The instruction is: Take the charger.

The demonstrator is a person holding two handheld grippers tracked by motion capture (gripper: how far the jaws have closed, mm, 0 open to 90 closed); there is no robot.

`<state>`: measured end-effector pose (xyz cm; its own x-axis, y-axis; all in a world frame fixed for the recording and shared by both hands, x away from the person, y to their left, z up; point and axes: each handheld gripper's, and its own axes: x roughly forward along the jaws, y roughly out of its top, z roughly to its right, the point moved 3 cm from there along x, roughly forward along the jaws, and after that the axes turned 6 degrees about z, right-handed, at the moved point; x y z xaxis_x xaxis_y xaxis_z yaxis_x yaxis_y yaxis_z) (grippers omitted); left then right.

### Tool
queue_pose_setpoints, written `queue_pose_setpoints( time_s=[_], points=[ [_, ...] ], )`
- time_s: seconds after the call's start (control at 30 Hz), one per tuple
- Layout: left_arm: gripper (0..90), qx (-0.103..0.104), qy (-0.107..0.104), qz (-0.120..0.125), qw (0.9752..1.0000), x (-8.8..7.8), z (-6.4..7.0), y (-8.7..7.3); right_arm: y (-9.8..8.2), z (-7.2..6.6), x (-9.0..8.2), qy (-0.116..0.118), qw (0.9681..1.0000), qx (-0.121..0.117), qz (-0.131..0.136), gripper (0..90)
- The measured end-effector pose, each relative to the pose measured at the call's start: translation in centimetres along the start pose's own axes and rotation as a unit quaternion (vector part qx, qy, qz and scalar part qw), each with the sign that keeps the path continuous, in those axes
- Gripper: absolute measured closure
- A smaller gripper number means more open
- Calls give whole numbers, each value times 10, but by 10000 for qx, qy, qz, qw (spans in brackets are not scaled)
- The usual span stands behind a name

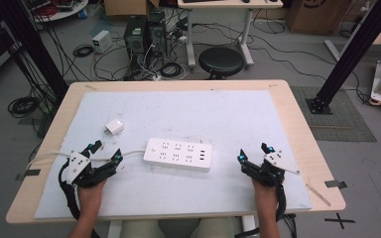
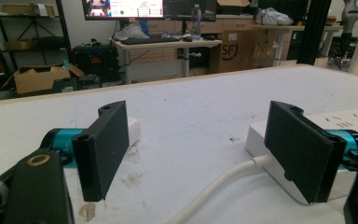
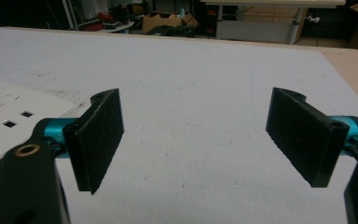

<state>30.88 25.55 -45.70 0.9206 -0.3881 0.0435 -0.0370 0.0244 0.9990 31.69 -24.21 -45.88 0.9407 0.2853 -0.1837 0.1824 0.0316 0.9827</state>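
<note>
Both my tongs, left tongs (image 1: 106,152) and right tongs (image 1: 254,152), gape apart, empty, flanking the power strip (image 1: 178,154) mid-frame, ready to steady it.

Left gripper (image 2: 200,154) sits low over the white mat (image 2: 191,107), jaws wide apart w/ nothing pressed between the pads. Left pad stands in front of a small white adapter (image 2: 134,130), hiding most of it. Right pad overlaps the near end of the white power strip (image 2: 354,119), socket slots visible on its top. The strip's white cable (image 2: 214,191) leaves that end and curves down toward the bottom edge, passing between the jaws (touching neither pad, as far as I can tell). Mat has brownish smudges near the left pad. Bkgd: desks (image 2: 168,44), a lit monitor (image 2: 121,8), cardboard boxes (image 2: 37,79), shelving at far left.
</note>
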Motion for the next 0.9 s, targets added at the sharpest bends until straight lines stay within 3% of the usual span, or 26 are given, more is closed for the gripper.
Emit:
queue_pose_setpoints(
  time_s=[0.07, 0.1, 0.13, 0.2, 0.23, 0.3, 0.47, 0.5, 0.57, 0.63, 0.67, 0.83, 0.9],
  points=[
    [221, -20, -23, -38, 10000, 1, 0, 0, 0, 0, 0, 0, 10000, 0, 0, 195],
    [220, -110, -299, -372, 9988, 5, -3, 1, 0, 1, 1, 7, 10000, 8, -38, 195],
    [220, -110, -299, -372, 9988, 5, -3, 1, 0, 1, 1, 7, 10000, 8, -38, 195],
    [220, -33, -566, -542, 9969, 9, -5, 6, 0, 1, 2, 7, 10000, 11, -93, 195],
    [220, 59, -835, -619, 9946, 13, -8, 17, 0, 1, 2, 6, 9999, 22, -106, 195],
    [220, 107, -957, -637, 9933, 16, -10, 24, 0, 0, 2, 13, 9999, 39, -131, 195],
    [220, 271, -1566, -726, 9846, 29, -24, 59, 0, 1, 3, -12, 9999, -23, -141, 195],
    [220, 271, -1853, -823, 9788, 36, -31, 69, 0, 1, 3, -21, 9999, -22, -152, 195],
    [219, 276, -2089, -1007, 9723, 43, -36, 76, 0, 0, 3, -18, 9998, -4, -182, 195],
    [219, 276, -2089, -1007, 9723, 43, -36, 76, 0, 0, 3, -26, 9998, 5, -182, 195],
    [219, 407, -2305, -1200, 9648, 52, -43, 82, 0, 0, 3, -39, 9998, -8, -185, 195],
    [217, 395, -2509, -1381, 9573, 67, -57, 87, 0, 0, 4, -52, 9998, -4, -214, 195],
    [217, 383, -2503, -1404, 9572, 71, -60, 87, 0, 0, 4, -52, 9997, 10, -220, 195]
  ],
)
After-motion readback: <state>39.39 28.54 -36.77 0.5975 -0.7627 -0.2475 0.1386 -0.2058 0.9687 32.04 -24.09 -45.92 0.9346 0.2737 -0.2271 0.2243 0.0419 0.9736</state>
